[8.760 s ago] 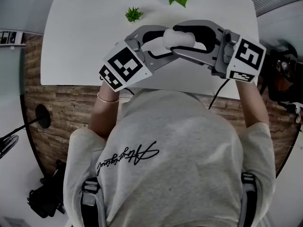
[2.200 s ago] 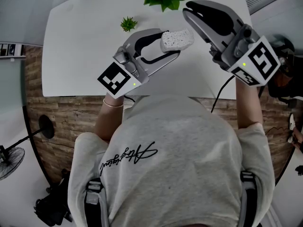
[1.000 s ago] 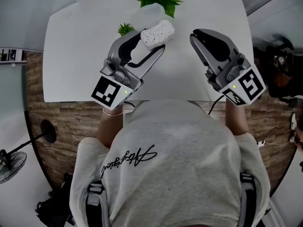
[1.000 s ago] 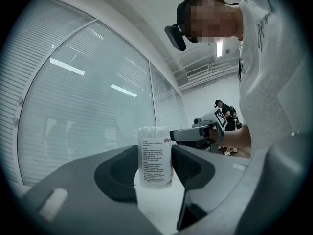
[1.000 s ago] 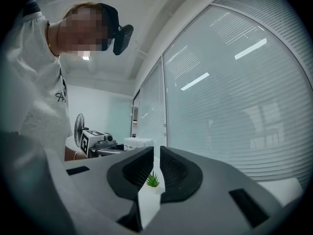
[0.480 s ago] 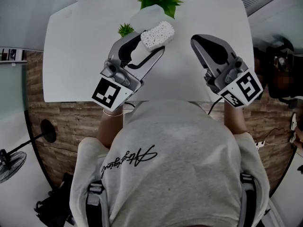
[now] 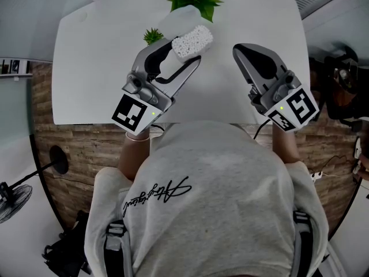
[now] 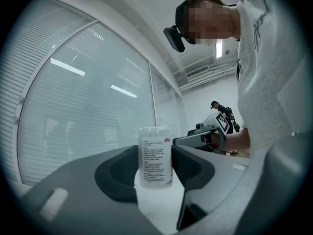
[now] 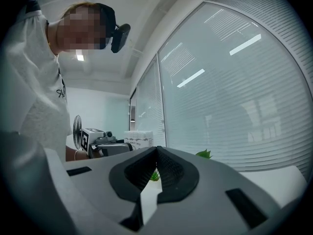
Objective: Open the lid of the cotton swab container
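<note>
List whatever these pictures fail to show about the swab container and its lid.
- Label print on the cotton swab container: too small to read, left gripper view.
- Lid: only a faint pale shape on the table, head view; too washed out to identify.
- Container's lower half, right gripper view: behind the left gripper.
</note>
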### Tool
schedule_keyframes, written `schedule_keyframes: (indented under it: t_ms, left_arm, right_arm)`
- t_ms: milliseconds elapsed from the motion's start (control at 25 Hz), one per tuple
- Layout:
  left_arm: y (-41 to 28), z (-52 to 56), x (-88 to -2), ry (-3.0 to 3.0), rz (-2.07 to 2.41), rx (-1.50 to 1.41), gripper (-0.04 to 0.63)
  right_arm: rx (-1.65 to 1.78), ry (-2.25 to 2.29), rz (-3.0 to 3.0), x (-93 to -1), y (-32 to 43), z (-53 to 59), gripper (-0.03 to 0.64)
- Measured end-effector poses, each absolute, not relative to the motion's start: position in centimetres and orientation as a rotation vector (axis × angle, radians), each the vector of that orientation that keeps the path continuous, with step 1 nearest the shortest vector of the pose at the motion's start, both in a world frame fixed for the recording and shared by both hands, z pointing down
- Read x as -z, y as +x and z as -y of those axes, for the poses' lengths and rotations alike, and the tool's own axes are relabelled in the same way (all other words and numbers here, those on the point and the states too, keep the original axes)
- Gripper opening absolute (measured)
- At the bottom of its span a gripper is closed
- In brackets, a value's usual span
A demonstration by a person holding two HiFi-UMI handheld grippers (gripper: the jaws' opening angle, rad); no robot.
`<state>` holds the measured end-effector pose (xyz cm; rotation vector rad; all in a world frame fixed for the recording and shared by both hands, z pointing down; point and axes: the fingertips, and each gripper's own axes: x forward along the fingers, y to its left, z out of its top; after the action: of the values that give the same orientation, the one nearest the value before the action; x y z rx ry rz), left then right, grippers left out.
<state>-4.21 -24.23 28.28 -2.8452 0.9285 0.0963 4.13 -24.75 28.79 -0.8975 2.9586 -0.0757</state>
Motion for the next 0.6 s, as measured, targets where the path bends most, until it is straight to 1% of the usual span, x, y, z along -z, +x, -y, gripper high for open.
schedule_keyframes:
  t_ms: [600]
  left_arm:
    - [-3.88,24.33,-27.87,-2.845,-0.899,-0.118,0.202]
  right_arm:
    - [0.037,-0.892,-3.014,-29.12,3.52,24.70,0.002]
